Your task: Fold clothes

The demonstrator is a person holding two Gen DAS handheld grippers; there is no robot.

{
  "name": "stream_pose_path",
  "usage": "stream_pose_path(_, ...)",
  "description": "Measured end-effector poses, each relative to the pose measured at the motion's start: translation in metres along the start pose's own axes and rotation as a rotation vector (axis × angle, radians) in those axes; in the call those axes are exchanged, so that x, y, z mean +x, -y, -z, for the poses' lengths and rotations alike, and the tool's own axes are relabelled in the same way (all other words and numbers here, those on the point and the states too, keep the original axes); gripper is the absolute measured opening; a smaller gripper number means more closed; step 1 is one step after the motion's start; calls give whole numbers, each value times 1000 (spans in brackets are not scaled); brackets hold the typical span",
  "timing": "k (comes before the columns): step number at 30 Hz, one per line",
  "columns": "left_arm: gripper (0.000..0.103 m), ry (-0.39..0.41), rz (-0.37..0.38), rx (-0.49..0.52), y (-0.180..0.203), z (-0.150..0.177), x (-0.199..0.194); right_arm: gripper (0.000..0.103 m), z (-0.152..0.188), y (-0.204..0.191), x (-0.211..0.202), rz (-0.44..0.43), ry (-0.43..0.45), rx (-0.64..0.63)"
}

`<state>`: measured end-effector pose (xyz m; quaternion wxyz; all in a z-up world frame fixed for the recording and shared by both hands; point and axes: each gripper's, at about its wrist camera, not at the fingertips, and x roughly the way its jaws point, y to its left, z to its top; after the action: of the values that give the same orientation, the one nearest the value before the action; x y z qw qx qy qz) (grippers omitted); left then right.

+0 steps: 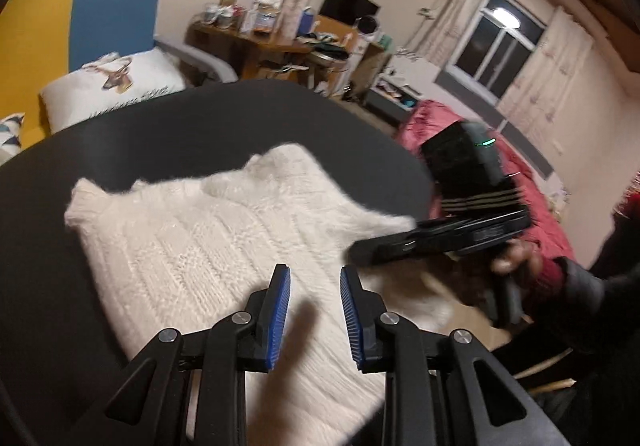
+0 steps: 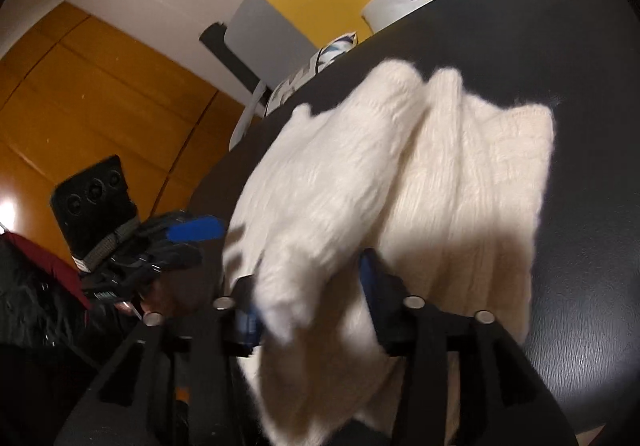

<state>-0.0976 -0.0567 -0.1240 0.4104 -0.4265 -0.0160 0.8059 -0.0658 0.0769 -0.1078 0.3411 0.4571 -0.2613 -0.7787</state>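
The white knitted sweater point(image 1: 224, 242) lies partly folded on the dark table point(image 1: 168, 126), its near part reaching over the table's near edge. The left gripper point(image 1: 314, 310) hovers above that near part, its blue pads apart with nothing between them, only its shadow on the knit. The right gripper point(image 2: 308, 310) has a fold of the sweater between its jaws; these stand partly apart, and blur hides whether the pads press on the cloth.

Bare dark tabletop runs round the sweater at the far edge and to both sides, giving free room there.

The left wrist view shows the right gripper's black body beside the sweater's right corner, held by a hand point(image 1: 516, 258). The right wrist view shows a raised ridge down the sweater's middle.
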Motion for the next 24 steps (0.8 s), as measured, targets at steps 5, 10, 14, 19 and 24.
stream_pose_path(5,25,2,3,-3,0,23,10,50,-4,-10,-21,62,37,-53)
stream_pose_path(10,25,16,19,-19,-1,23,12,52,-16,13,-44,71,141,-12)
stream_pose_path(14,26,22,9,-14,-2,21,13,52,-39,23,-9,25,92,12)
stream_pose_path(19,26,49,-37,27,10,22,6,14,-40,13,18,113,6,-61)
stream_pose_path(24,26,116,-44,178,44,24,-11,13,-40,-24,-13,166,92,-212)
